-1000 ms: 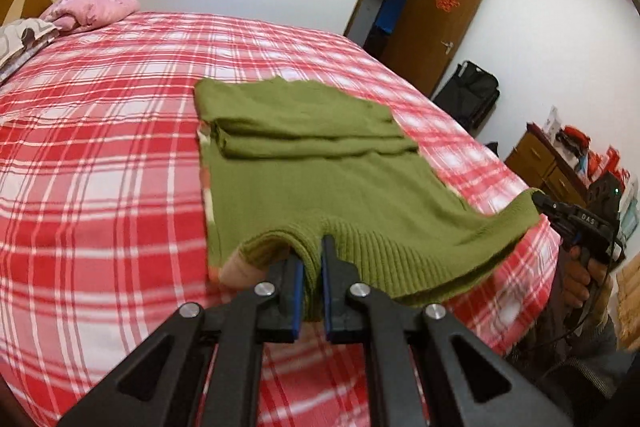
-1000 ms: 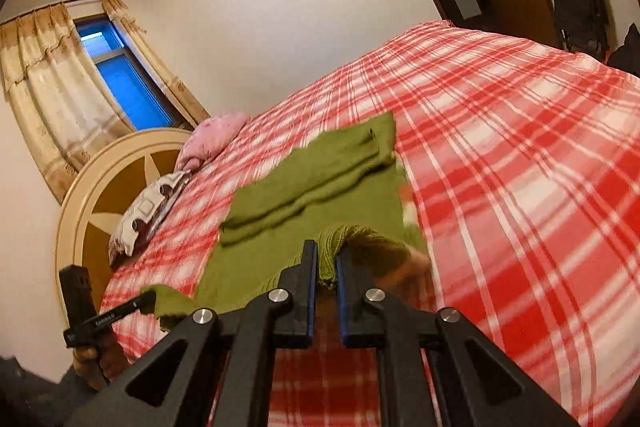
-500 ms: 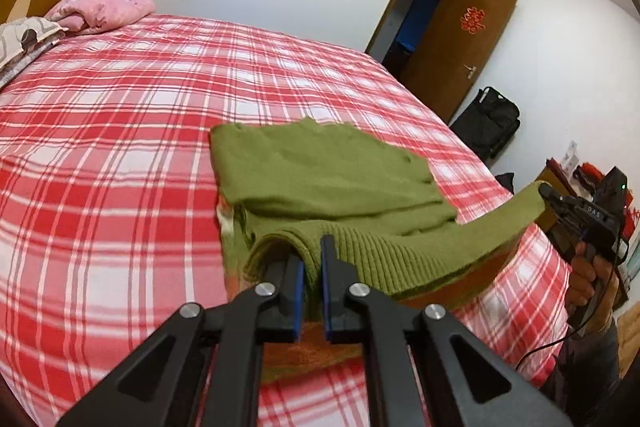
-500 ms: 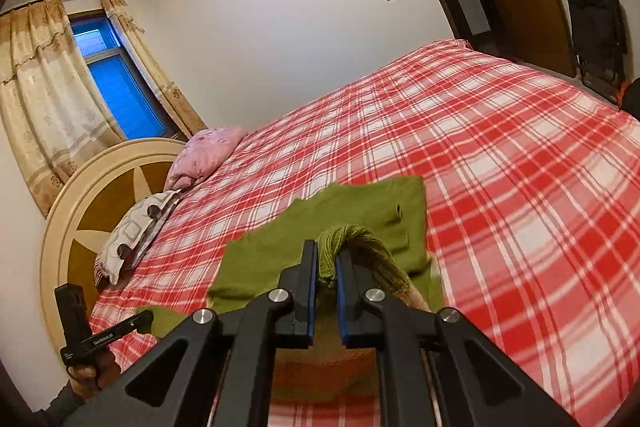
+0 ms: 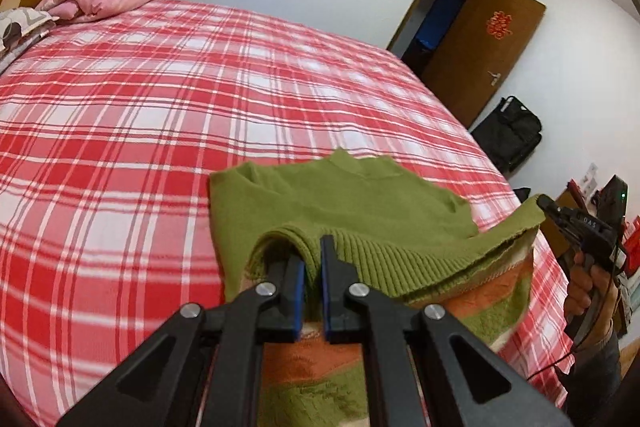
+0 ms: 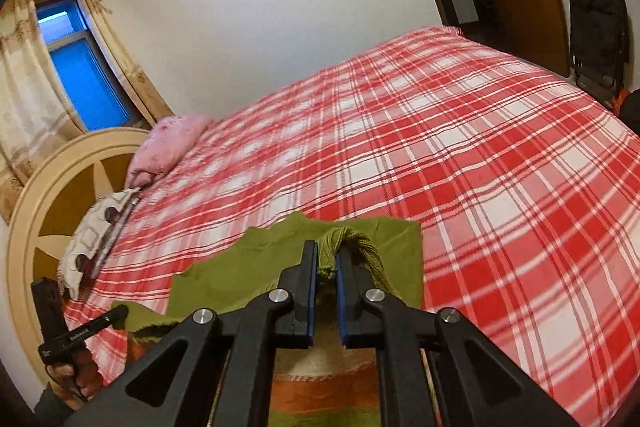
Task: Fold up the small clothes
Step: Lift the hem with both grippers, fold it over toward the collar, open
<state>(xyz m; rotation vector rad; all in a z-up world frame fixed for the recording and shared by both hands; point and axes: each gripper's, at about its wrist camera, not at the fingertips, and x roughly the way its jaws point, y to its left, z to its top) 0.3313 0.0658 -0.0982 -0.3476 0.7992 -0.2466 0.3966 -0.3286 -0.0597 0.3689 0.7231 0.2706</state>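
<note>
1. We're mid-fold on the green sweater (image 5: 336,203). Both ends of the ribbed hem (image 5: 400,259) are pinched and held up over the rest of the garment, so this looks like the bottom-to-top fold.

2. Left tool (image 5: 313,261): blue pads pressed together on the hem at lower centre of the left wrist view, knit bunched between them. Right tool (image 6: 327,259): same deal, clamped on a scrunched wad of green ribbing at lower centre of its own view. You can also spot that right one at the far right of the left view, holding the other hem corner.

3. Where the sweater is: on the bed (image 5: 160,107) with the red plaid cover, near the edge closest to us. The upper part lies flat in the middle of the frame; the lifted half hangs between the two tools.

4. Looks: olive green outside, chunky rib at the hem. The underside showing beneath the raised flap has orange and cream stripes, so it seems to be a patterned knit lying face down. Soft and floppy, and it sags between the grips.

5. Next move, our guess: line the hem up with the far edge at the neckline, lay it down evenly with both sides level, then release. If one side drops first, the fold probably goes crooked.
</note>
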